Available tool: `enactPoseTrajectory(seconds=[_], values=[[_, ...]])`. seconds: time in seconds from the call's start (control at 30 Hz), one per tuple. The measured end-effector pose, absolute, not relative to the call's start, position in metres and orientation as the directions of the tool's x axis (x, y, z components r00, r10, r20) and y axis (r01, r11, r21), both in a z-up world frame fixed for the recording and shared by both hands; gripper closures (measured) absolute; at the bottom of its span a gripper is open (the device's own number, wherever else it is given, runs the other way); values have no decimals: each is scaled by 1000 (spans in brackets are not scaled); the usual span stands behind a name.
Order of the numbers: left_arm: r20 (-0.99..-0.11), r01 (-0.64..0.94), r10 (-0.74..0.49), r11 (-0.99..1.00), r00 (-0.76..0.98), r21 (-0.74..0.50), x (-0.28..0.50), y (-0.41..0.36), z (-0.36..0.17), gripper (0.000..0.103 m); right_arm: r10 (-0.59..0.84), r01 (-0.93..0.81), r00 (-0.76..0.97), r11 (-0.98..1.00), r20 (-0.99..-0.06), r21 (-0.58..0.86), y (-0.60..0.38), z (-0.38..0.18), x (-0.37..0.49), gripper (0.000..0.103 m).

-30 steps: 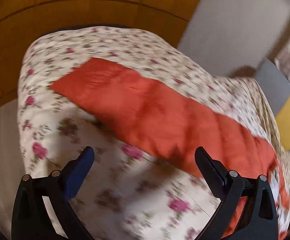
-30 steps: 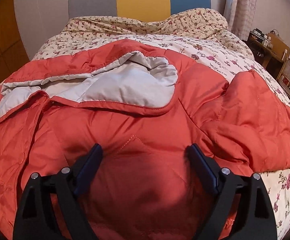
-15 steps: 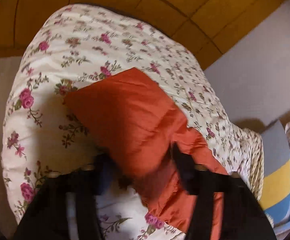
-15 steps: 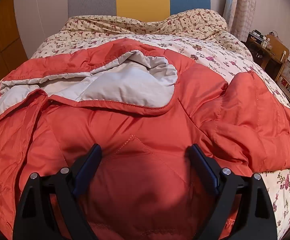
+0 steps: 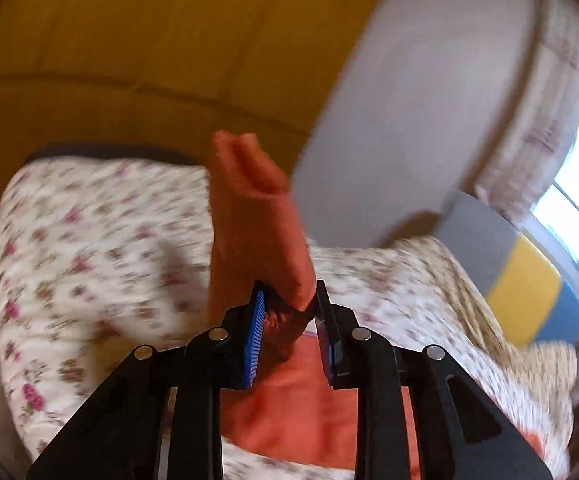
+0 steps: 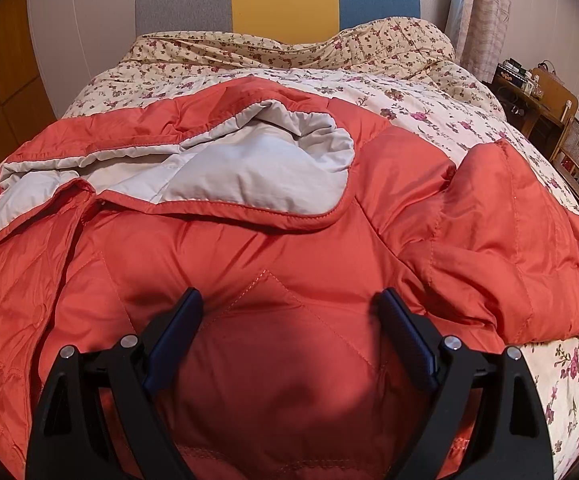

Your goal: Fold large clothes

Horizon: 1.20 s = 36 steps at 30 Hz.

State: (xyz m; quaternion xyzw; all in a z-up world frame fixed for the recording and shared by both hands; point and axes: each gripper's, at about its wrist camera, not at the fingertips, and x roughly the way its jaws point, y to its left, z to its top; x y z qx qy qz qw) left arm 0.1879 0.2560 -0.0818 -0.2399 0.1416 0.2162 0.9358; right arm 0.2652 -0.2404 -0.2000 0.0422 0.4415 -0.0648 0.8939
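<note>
A large orange quilted jacket (image 6: 289,240) with a pale grey lining (image 6: 249,168) lies spread on the floral bed. In the left wrist view my left gripper (image 5: 289,300) is shut on the jacket's orange sleeve (image 5: 257,216) and holds it lifted above the bedspread; the view is blurred. In the right wrist view my right gripper (image 6: 289,304) is open, its jaws wide apart over the jacket's lower back, close to the fabric and holding nothing. The other sleeve (image 6: 501,240) lies folded at the right.
The floral bedspread (image 6: 429,112) covers the bed, with a grey, yellow and blue headboard (image 6: 281,0) behind. A wooden desk and chair (image 6: 561,128) stand at the right. Yellow wood panelling (image 5: 149,40) lines the wall on the left.
My left gripper has closed on the orange sleeve and lifted it off the bedspread. My right gripper has stayed open in the same place over the jacket.
</note>
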Motion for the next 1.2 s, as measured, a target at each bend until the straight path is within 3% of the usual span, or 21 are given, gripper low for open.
enactPoseTrajectory(seconds=[0.2,0.37,0.53,0.6,0.63,0.67,0.93,1.07,1.2], values=[[-327,-261,180,939,928,-224,208,164,-64,79,-76,153,602,988,-795,21,-240,-201,265,14],[-354,-155,89,975,931,-162,223,105,-67,79,-70,152,603,988,-795,28,-240,-201,265,13],[-417,-187,135,978,899,-88,232,85,-89,77,-58,150,605,988,-794,42,-241,-201,265,12],[-449,-245,194,968,872,-57,232,95,-97,46,-55,150,605,988,-794,45,-240,-201,266,12],[-452,-280,222,958,864,-66,229,104,-100,19,-54,149,605,988,-794,47,-240,-201,266,12],[-438,-315,251,946,863,-79,224,115,-102,15,-53,149,605,988,-794,48,-240,-201,266,12],[-474,-397,387,914,791,84,208,176,-115,16,-53,150,606,988,-794,48,-241,-202,266,11],[-532,-301,321,945,783,127,199,194,-130,16,-57,150,605,988,-794,43,-240,-202,266,11],[-557,-230,344,936,756,266,218,183,-147,15,-55,149,605,988,-795,45,-240,-202,266,11]])
